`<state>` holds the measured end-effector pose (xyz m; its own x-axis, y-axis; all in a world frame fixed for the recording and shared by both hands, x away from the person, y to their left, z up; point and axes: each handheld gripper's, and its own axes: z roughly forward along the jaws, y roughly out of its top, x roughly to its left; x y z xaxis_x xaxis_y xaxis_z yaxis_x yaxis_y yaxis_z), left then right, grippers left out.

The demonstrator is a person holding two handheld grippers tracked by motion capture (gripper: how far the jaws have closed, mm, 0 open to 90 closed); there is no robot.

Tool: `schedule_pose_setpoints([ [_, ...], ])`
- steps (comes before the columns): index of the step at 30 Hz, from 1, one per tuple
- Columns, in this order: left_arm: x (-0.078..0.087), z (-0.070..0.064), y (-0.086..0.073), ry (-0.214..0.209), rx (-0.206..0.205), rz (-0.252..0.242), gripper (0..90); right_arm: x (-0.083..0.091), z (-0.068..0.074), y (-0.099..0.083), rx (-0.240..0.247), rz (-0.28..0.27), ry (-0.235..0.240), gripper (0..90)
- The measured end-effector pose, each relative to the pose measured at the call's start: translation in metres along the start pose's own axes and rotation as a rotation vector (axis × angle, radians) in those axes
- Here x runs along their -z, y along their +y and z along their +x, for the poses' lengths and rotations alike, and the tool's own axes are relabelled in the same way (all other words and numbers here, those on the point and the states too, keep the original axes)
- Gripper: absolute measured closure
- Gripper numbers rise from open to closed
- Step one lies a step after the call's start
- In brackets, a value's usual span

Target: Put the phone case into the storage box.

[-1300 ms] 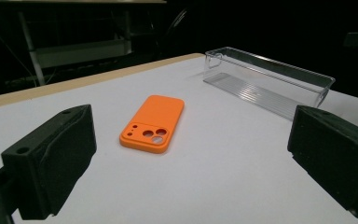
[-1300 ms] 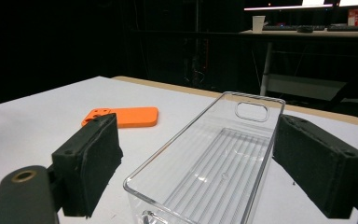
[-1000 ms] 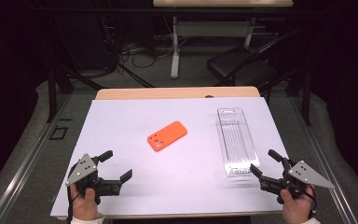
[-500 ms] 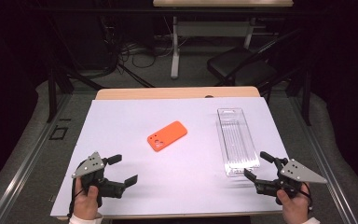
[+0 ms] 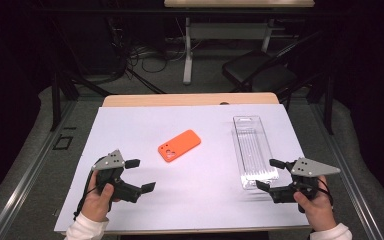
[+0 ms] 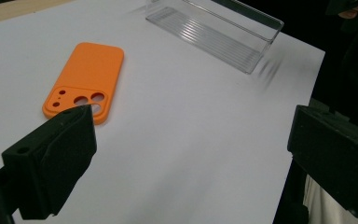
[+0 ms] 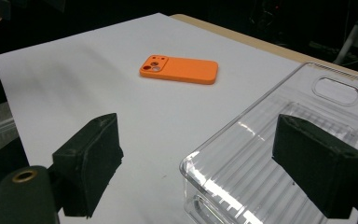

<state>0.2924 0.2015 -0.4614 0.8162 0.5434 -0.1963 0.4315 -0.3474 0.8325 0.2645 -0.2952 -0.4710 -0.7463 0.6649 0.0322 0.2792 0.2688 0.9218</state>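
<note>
- I hold two tongs, one in each hand, both low over the near edge of the surface point(image 5: 130, 125), which is covered by one white sheet point(image 5: 200, 200).
- My left tongs point(image 5: 141, 175) stand with jaws wide apart and nothing between them; they hover near the front left part of the sheet, pointing toward the middle.
- My right tongs point(image 5: 270, 175) are also spread wide and grip nothing; they sit at the front right, pointing left, just beside the near end of the clear box.
- There is one orange phone case point(image 5: 179, 145), lying flat near the middle of the sheet with its back up. In my left gripper view the phone case point(image 6: 85, 81) lies just past the tip of my left jaw, and its camera cutouts are at the end closest to me.
- There is one clear plastic box point(image 5: 255, 150), long and narrow, open side up, lying on the right part of the sheet, well apart from the phone case.
- In my right gripper view the near corner of the clear plastic box point(image 7: 270, 154) lies between my two jaws, with the phone case point(image 7: 179, 69) farther off on the sheet.
- I cannot tell whether either jaw touches the box.
- One dark chair point(image 5: 260, 70) stands on the floor beyond the surface.
</note>
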Motion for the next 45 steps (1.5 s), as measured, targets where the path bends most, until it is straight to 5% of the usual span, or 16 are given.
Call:
schedule_pose_setpoints([
  [4,-0.006,0.003,0.014,0.002,-0.005,0.066,1.1,-0.007,-0.001,0.008,0.014,0.05,0.031,14.3],
  [9,-0.017,0.007,0.032,-0.044,-0.023,0.124,1.1,-0.018,-0.002,0.012,0.007,0.113,0.07,14.4],
  [16,-0.028,0.013,0.045,-0.04,-0.049,0.185,1.1,-0.025,-0.001,0.013,0.02,0.132,0.063,14.4],
  [24,-0.048,0.027,0.053,-0.047,-0.011,0.26,0.3,-0.029,0.0,0.011,0.029,0.136,0.043,14.4],
  [30,-0.065,0.035,0.052,-0.021,0.011,0.288,0.4,-0.029,0.002,0.01,0.042,0.143,0.03,14.4],
  [45,-0.095,0.051,0.077,0.055,-0.062,0.402,0.5,-0.031,0.003,0.006,0.05,0.16,0.028,14.4],
])
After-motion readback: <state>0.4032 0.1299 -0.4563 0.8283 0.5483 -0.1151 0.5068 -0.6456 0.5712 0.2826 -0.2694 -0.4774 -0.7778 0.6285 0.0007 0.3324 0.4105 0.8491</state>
